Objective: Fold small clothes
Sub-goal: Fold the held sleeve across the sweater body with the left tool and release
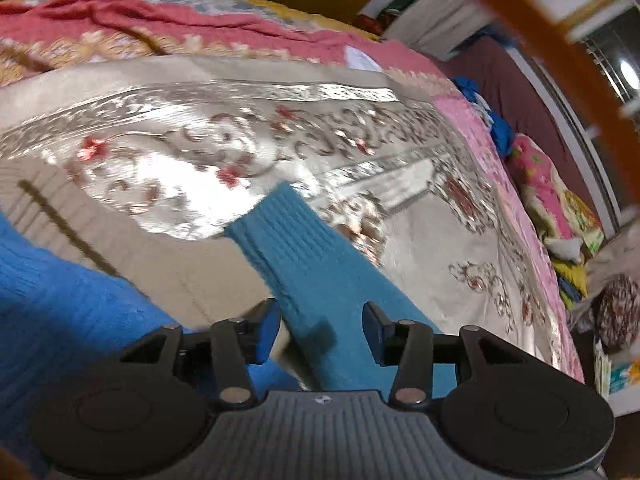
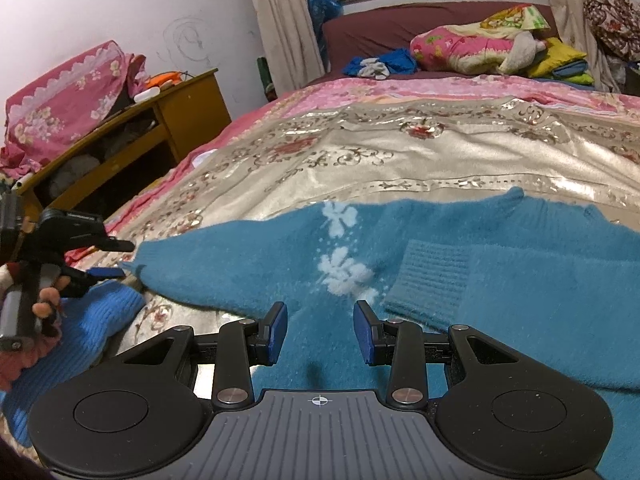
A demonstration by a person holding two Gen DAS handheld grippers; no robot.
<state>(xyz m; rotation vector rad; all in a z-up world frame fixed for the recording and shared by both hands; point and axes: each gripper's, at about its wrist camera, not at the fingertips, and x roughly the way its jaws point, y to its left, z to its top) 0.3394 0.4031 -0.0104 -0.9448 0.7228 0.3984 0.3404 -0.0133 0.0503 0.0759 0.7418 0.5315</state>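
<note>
A teal knit sweater [image 2: 460, 256] with white snowflake marks lies spread on the silver embroidered bedspread [image 2: 360, 160]. Its right sleeve is folded across the body, cuff [image 2: 428, 284] near my right gripper. My right gripper [image 2: 320, 330] is open and empty, low over the sweater's lower body. My left gripper [image 1: 320, 330] is open with the left sleeve [image 1: 304, 264] running between its fingers. In the right wrist view the left gripper [image 2: 122, 258] sits at that sleeve's cuff end. A bright blue knit garment [image 2: 76, 344] lies beside it; it also shows in the left wrist view [image 1: 60, 320].
A wooden bedside cabinet [image 2: 176, 120] stands left of the bed. Pink quilt and pillows [image 2: 472, 50], blue clothes [image 2: 380, 62] and folded yellow items lie at the bed's far end under a window. A pink blanket [image 1: 160, 24] lies beyond the bedspread.
</note>
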